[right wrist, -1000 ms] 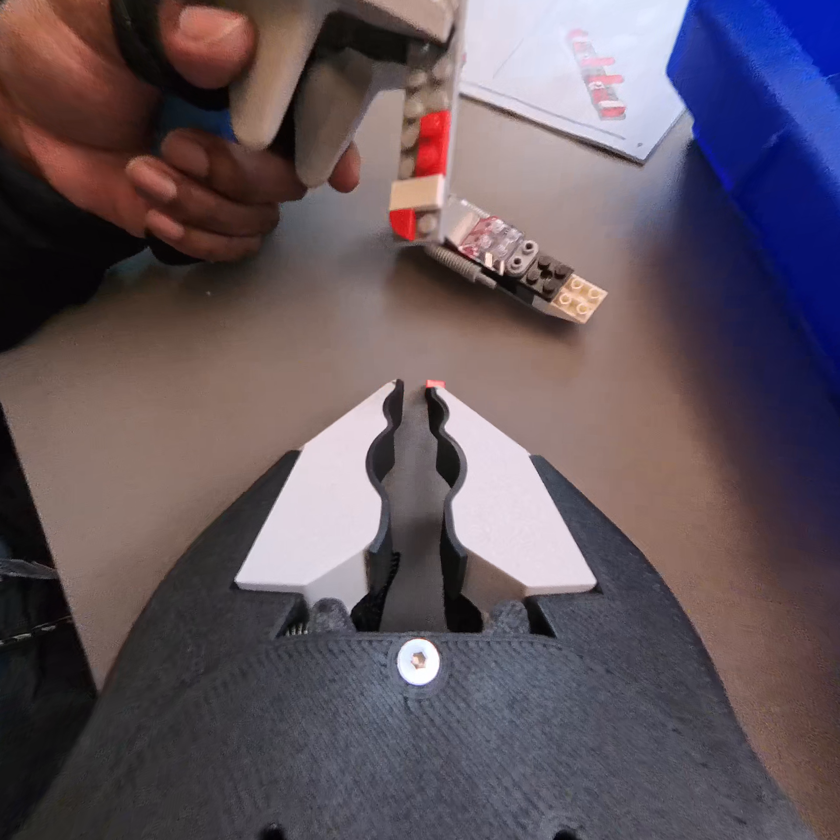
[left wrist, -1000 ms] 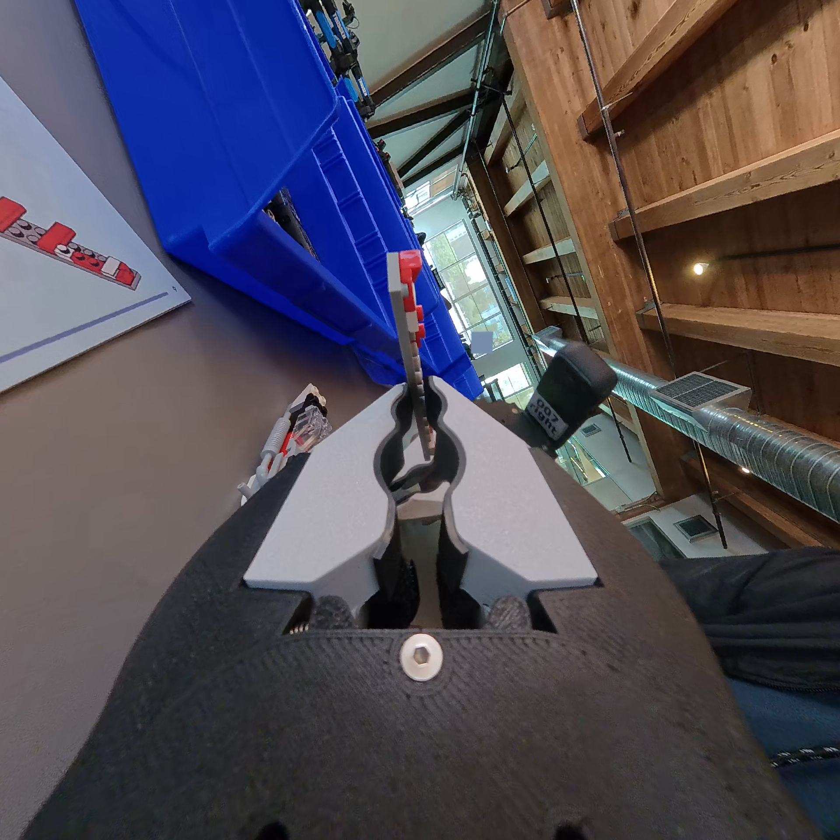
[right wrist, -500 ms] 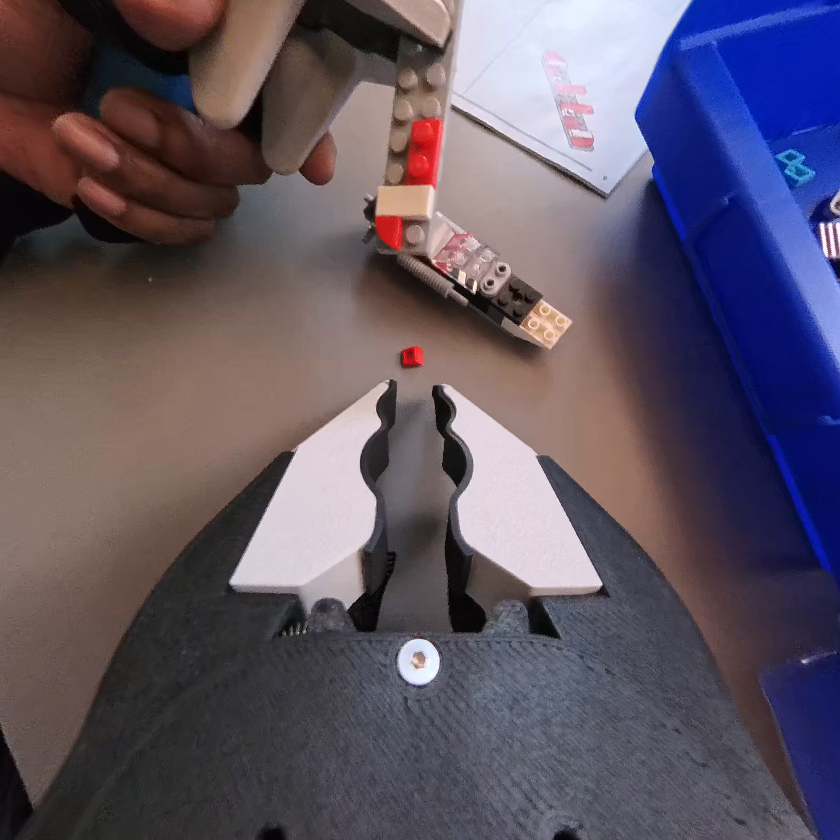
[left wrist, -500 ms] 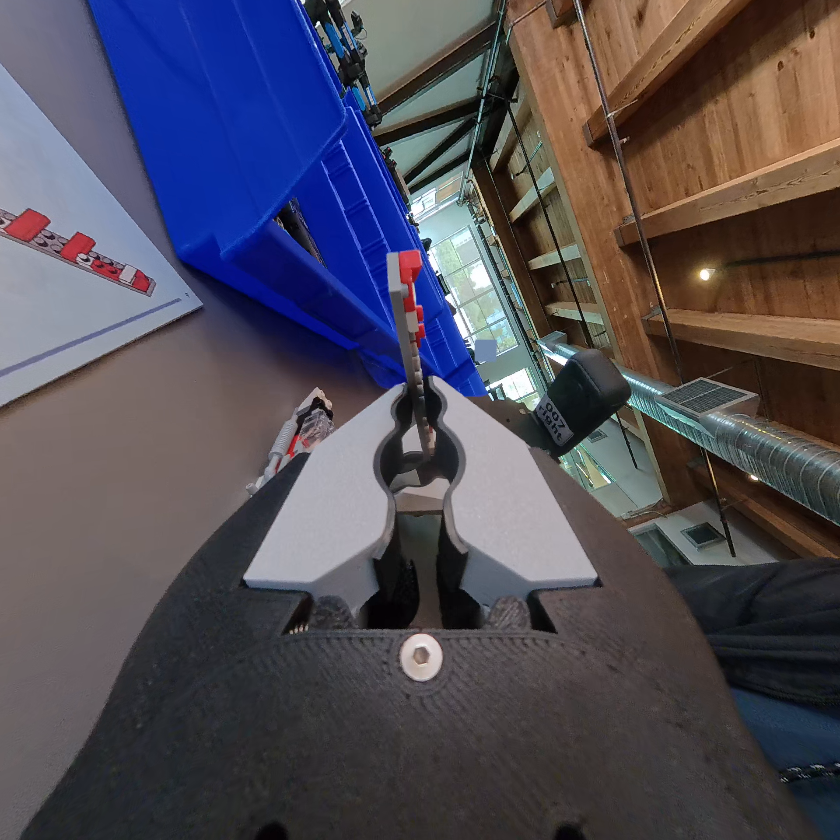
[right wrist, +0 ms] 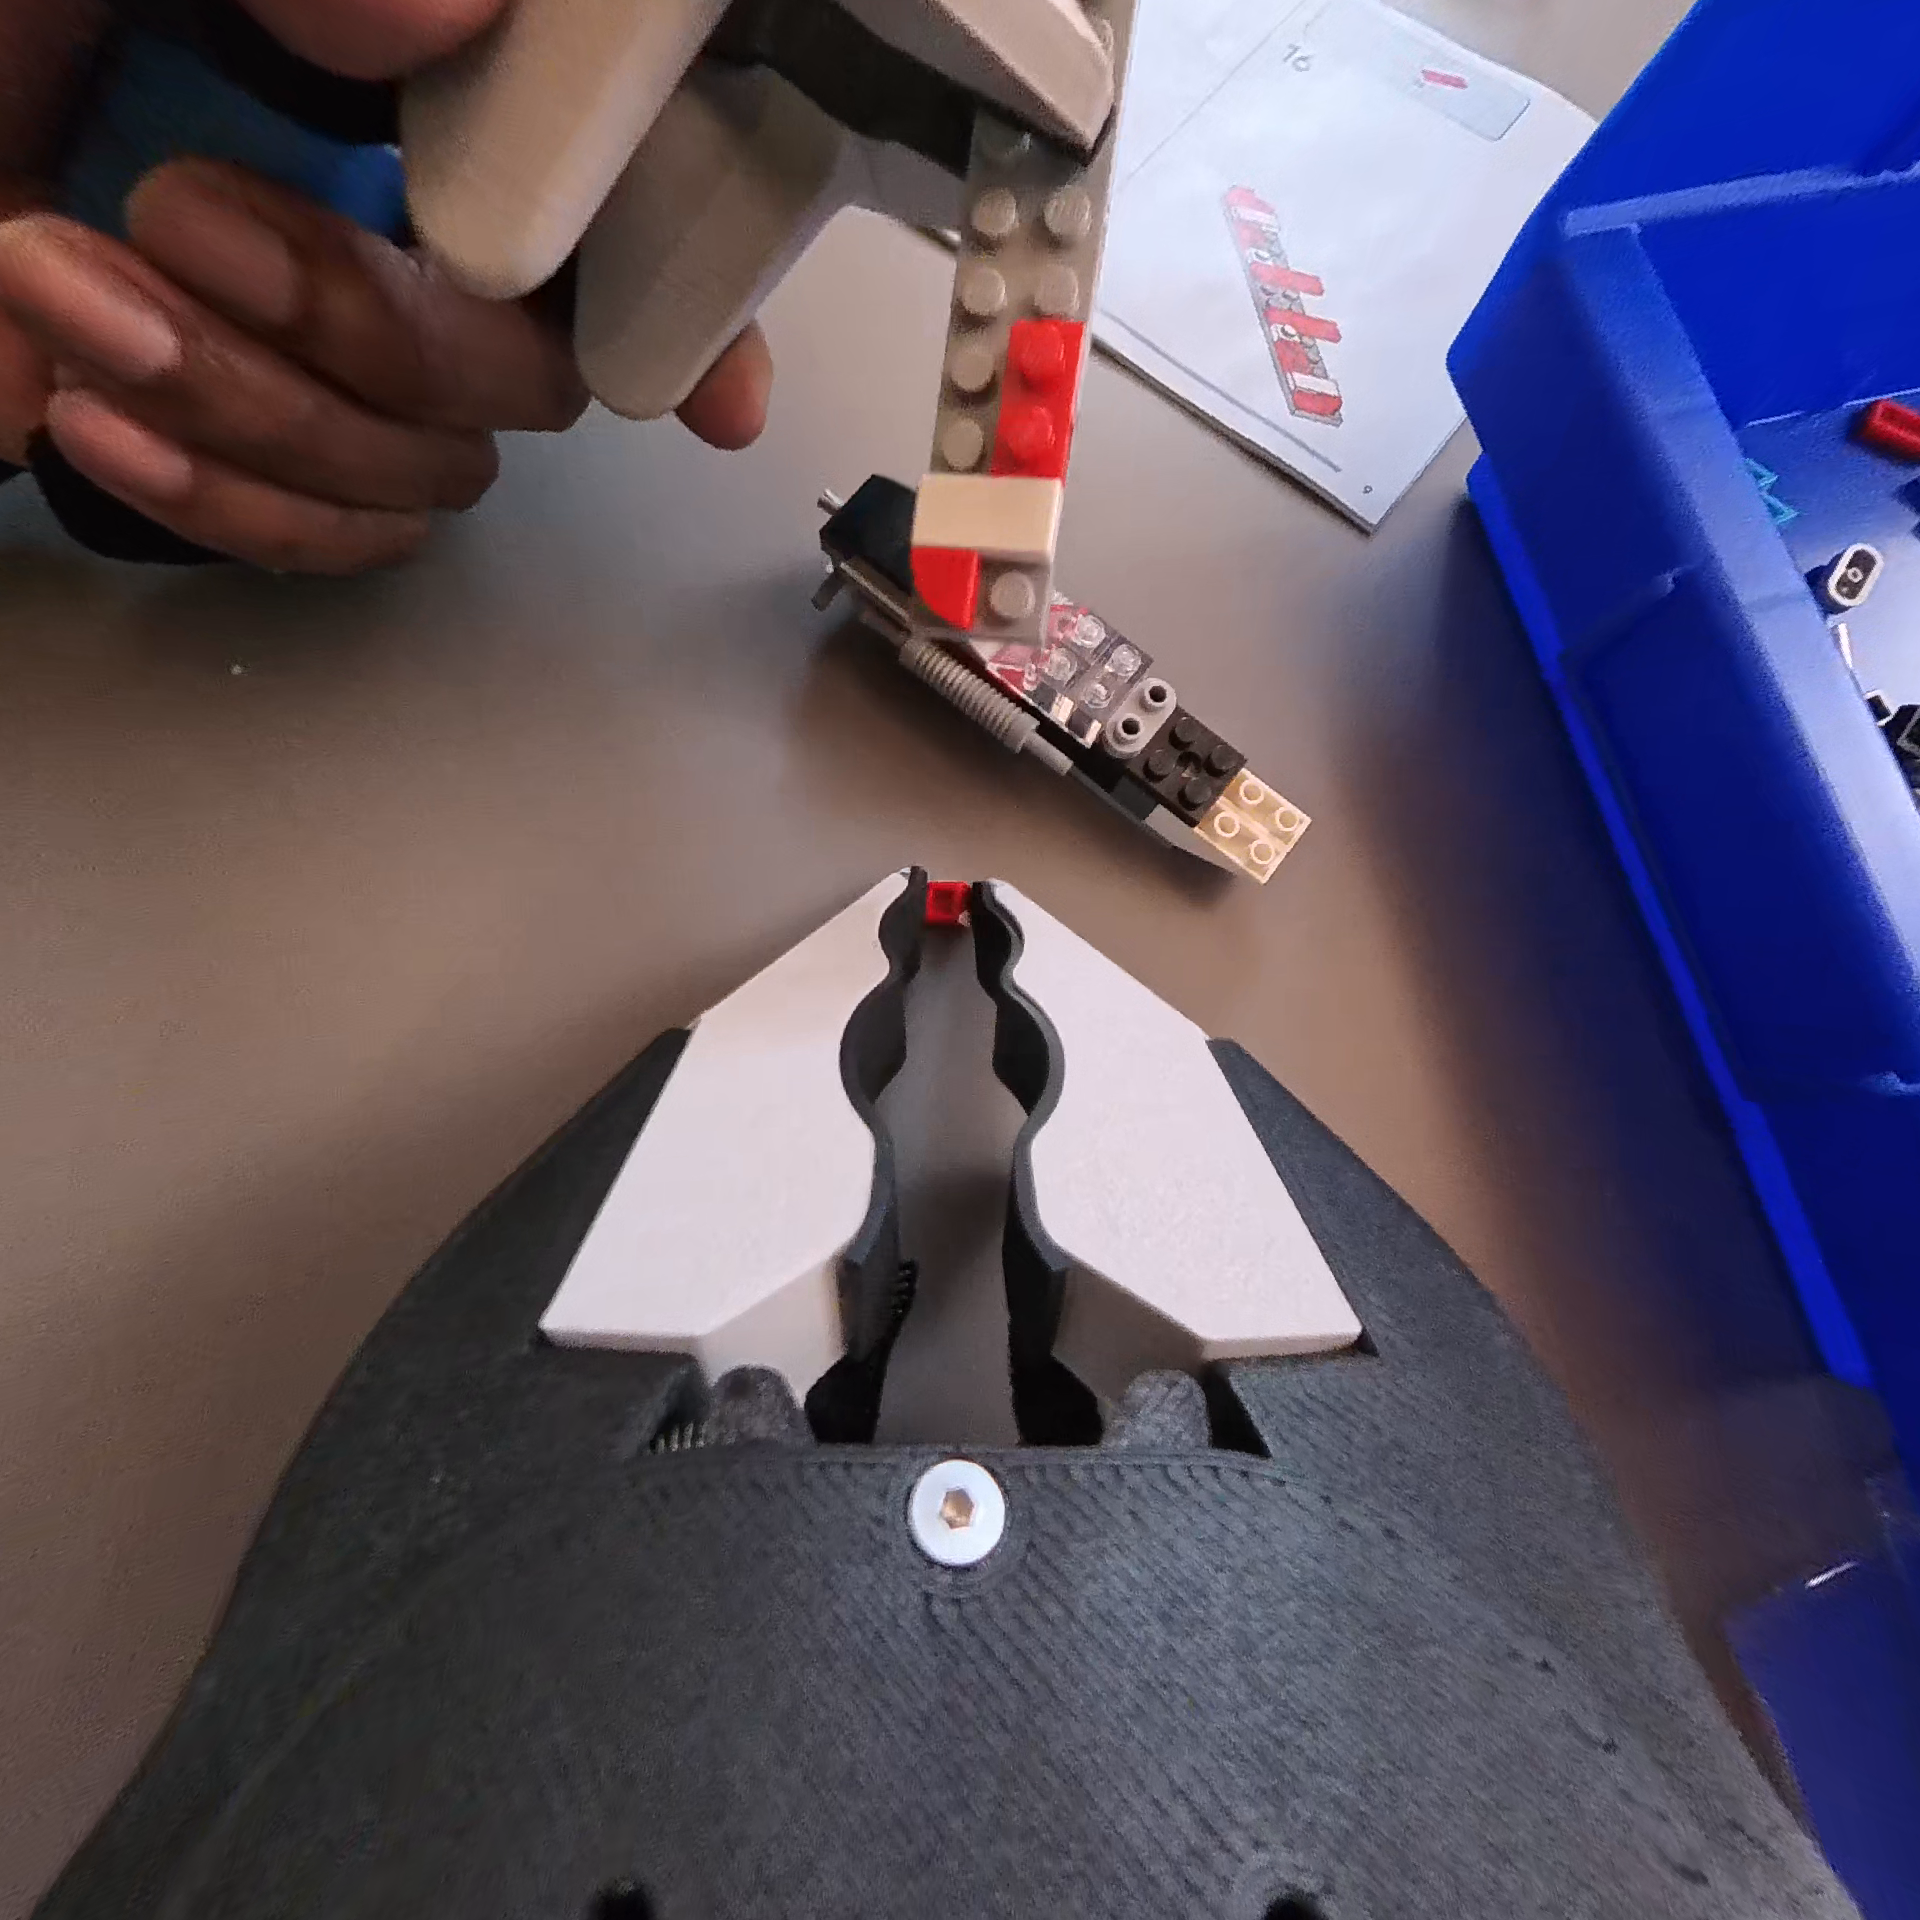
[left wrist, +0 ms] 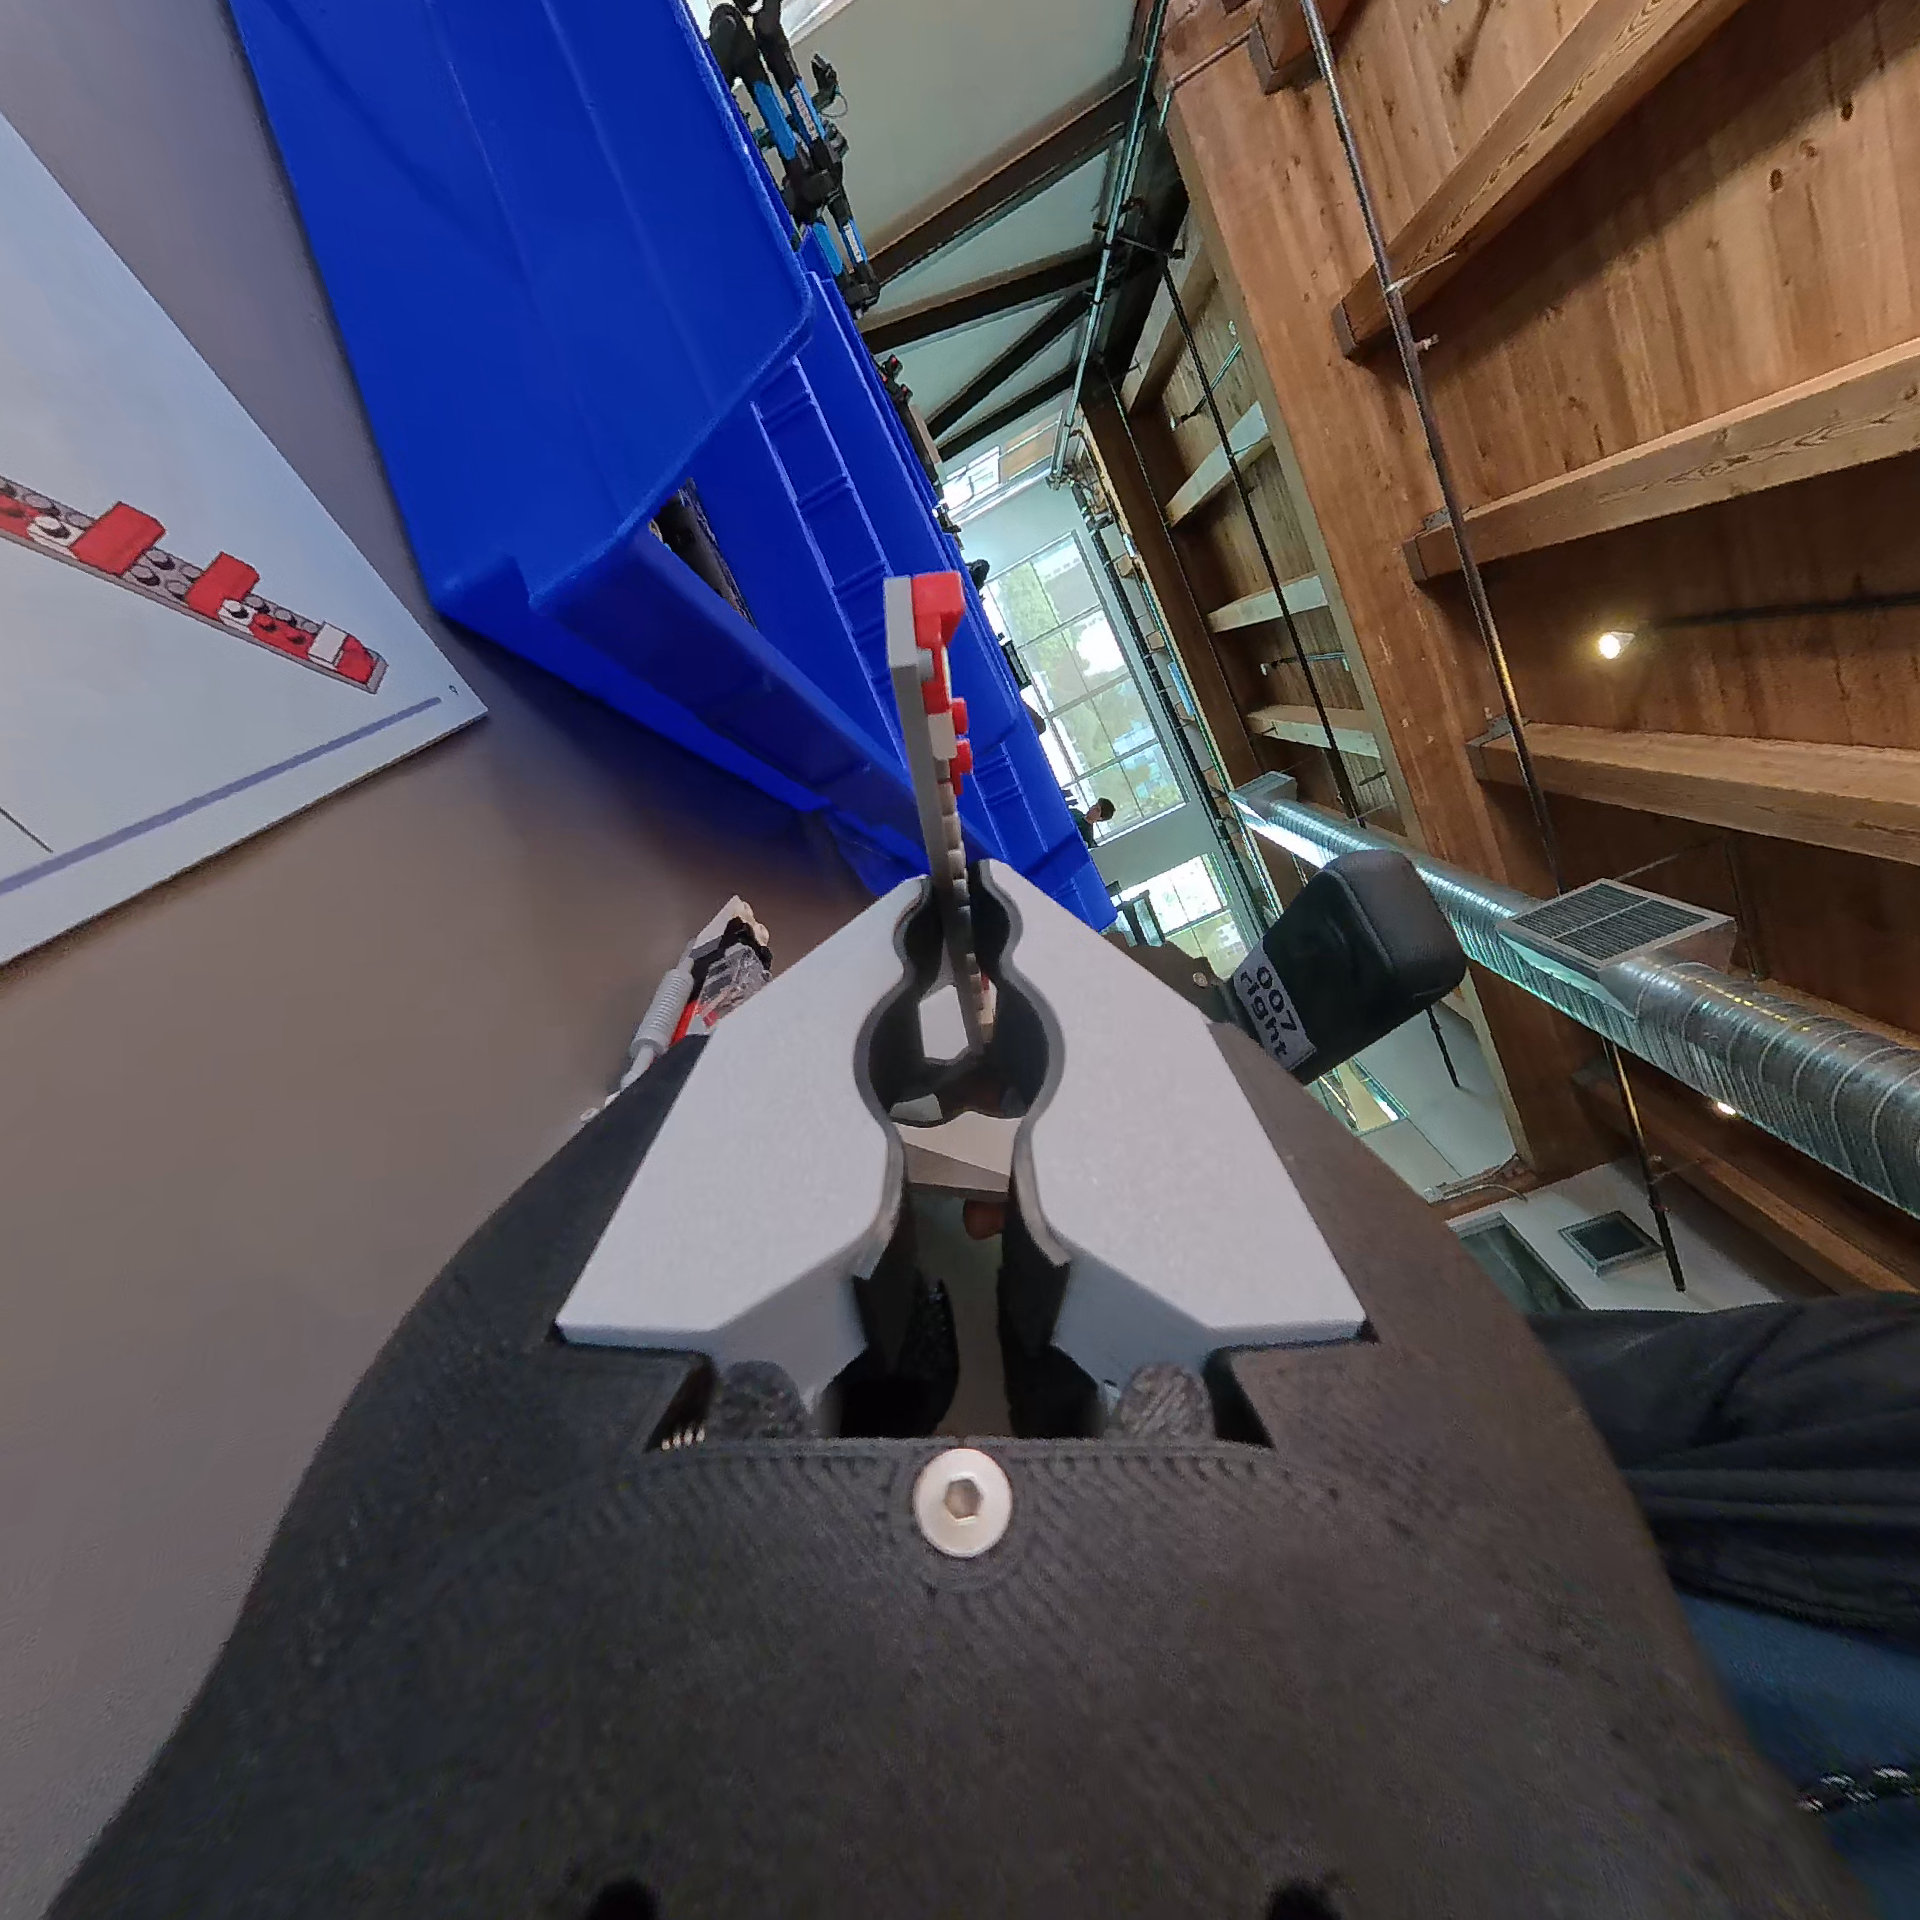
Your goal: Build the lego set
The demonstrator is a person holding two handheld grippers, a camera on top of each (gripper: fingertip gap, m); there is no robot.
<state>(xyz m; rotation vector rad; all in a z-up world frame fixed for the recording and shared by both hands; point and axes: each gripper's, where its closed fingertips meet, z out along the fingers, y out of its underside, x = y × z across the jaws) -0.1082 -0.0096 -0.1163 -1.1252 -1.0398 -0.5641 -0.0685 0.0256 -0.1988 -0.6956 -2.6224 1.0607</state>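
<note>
Grey tabletop (left wrist: 260,1039) runs clear up to blue bins (left wrist: 582,343). Left gripper (left wrist: 951,883) clamps grey plate assembly (left wrist: 925,727) upright. Right gripper (right wrist: 945,894) nearly closed, pinching small red piece (right wrist: 945,902) at tabletop, short of partial model (right wrist: 1122,717).

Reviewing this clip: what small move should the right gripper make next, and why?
Probably lift the small red piece off the table and carry it toward the grey plate held in the left gripper. The right gripper seems shut on that piece, and bare studs remain on the plate.
</note>
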